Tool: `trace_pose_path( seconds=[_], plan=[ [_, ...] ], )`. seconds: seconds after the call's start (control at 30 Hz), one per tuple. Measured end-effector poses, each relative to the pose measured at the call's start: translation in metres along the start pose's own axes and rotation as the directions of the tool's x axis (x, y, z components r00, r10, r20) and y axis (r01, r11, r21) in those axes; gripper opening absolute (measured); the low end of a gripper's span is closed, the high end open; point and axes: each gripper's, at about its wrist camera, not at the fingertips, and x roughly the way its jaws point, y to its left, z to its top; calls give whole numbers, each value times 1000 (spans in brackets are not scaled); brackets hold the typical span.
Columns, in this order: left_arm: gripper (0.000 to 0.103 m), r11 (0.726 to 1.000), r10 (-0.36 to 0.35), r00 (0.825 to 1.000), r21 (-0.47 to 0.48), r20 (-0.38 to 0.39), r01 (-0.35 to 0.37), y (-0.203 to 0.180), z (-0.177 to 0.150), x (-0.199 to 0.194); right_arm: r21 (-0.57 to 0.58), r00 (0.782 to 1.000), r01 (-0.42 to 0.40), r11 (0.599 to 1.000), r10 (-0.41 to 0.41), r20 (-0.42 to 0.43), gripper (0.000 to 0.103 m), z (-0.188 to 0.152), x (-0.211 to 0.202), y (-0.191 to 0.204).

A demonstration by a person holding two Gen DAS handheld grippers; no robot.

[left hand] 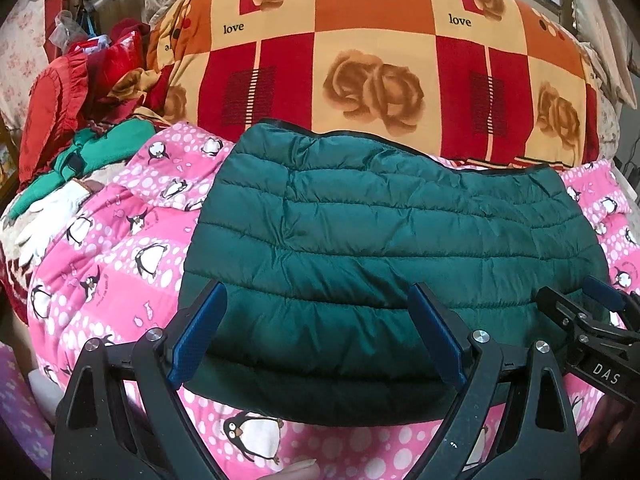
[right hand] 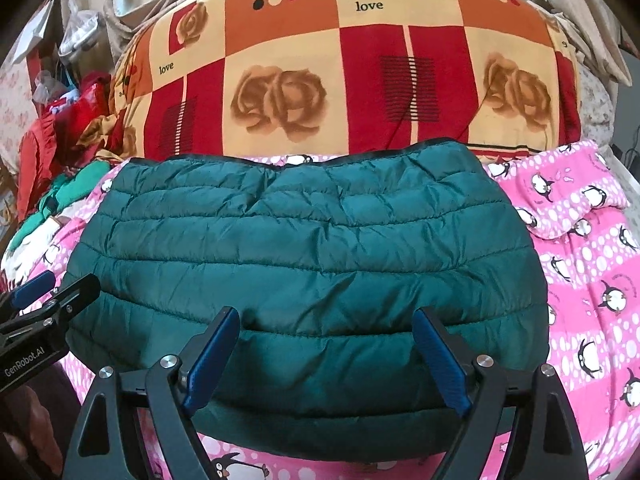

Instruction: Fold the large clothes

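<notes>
**Both claws wide over the folded jacket's near edge**

Closest to the lens, the left claw [left hand: 316, 334] is hanging with its blue pads spread wide, and nothing is being pinched between them. Same story alongside: the right claw [right hand: 326, 358] is standing open too, its pads straddling the near hem without pressing on it. Each claw is showing up at the edge of the other's view, so the two are working side by side along the same edge.

Under them, the green quilted jacket [left hand: 384, 236] is lying on the pink penguin bedspread [left hand: 116, 264], already looking like a compact rectangle, its far edge reaching toward the big red-and-orange rose quilt [left hand: 360, 52] piled behind. No sleeves are showing from here, so the piece is reading as partly folded at least; whether another fold is due is a judgement call. A heap of red and green clothes [left hand: 80, 120] is sitting off to the left, well apart from the action.

Judging by the stance, this is either the moment between folds or a release after one. If another fold is coming, the next move is calling for both claws to dip down, bite the near hem at matching points, and lift together. That puffy, slippery shell is likely to slide, so a deep, even grip is going to matter.
</notes>
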Motion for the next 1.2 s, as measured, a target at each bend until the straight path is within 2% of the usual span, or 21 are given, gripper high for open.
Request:
trace_pose_path(
  seconds=[1.2],
  plan=[
    [92,1000,-10,998,4,-61,10,-5,-8,20,20,1000,-5,1000,5,-24,87,-1,12,-4]
  ],
)
